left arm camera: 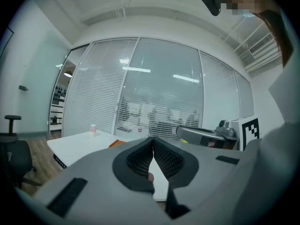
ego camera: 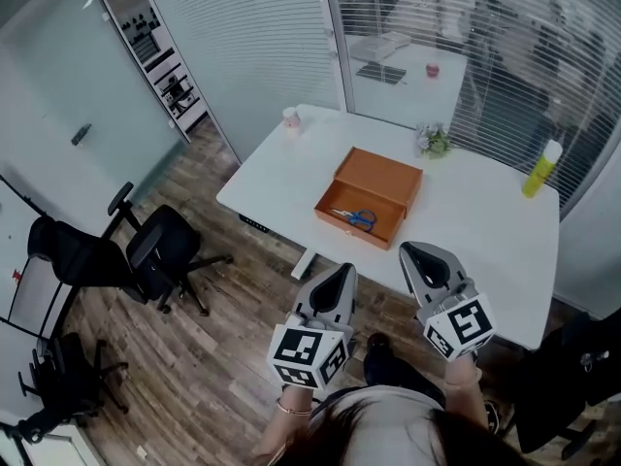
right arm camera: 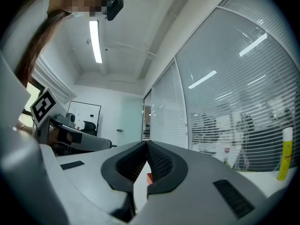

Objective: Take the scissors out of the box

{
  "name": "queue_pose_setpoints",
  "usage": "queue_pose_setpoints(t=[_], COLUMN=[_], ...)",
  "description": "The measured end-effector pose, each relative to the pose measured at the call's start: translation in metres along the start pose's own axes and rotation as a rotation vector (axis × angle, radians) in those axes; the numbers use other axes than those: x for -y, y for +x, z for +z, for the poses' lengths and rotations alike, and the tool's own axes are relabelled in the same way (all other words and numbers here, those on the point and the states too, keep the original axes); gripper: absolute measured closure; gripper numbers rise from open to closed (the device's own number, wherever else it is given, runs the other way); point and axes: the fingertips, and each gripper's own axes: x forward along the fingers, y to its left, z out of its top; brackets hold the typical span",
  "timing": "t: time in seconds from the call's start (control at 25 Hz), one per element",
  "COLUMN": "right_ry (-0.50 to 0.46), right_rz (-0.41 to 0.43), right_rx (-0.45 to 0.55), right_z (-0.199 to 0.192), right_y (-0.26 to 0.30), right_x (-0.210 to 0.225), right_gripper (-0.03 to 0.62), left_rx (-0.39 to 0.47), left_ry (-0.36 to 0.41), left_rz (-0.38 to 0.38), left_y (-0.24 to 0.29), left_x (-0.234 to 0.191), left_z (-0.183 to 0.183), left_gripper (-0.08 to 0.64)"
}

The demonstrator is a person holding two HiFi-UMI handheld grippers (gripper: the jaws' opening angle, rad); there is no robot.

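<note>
An open orange box (ego camera: 372,197) sits in the middle of the white table (ego camera: 485,221). Blue-handled scissors (ego camera: 355,217) lie inside it near its front wall. My left gripper (ego camera: 346,273) is held level short of the table's near edge, its jaws shut with nothing between them. My right gripper (ego camera: 409,252) hovers at the near edge, to the right of the box, also shut and empty. In the left gripper view a sliver of the box (left arm camera: 117,144) shows past the closed jaws. In the right gripper view a corner of the box (right arm camera: 149,177) peeks out below the closed jaws.
On the table stand a yellow bottle (ego camera: 541,169) at the far right, a small plant (ego camera: 433,142) behind the box and a small cup (ego camera: 291,117) at the far left corner. Black office chairs (ego camera: 155,252) stand on the wood floor to the left. Glass walls with blinds lie behind the table.
</note>
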Motion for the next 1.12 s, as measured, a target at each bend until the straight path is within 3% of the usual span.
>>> queue_pose_setpoints(t=[1.12], right_ry=[-0.065], right_rz=[0.131], right_rx=[-0.161], right_z=[-0.043], right_y=[0.110], right_x=[0.084], right_gripper=[0.561], left_rx=[-0.018], left_ry=[-0.025], left_rz=[0.112], left_y=[0.113], left_x=[-0.063], left_z=[0.017], left_gripper=[0.540])
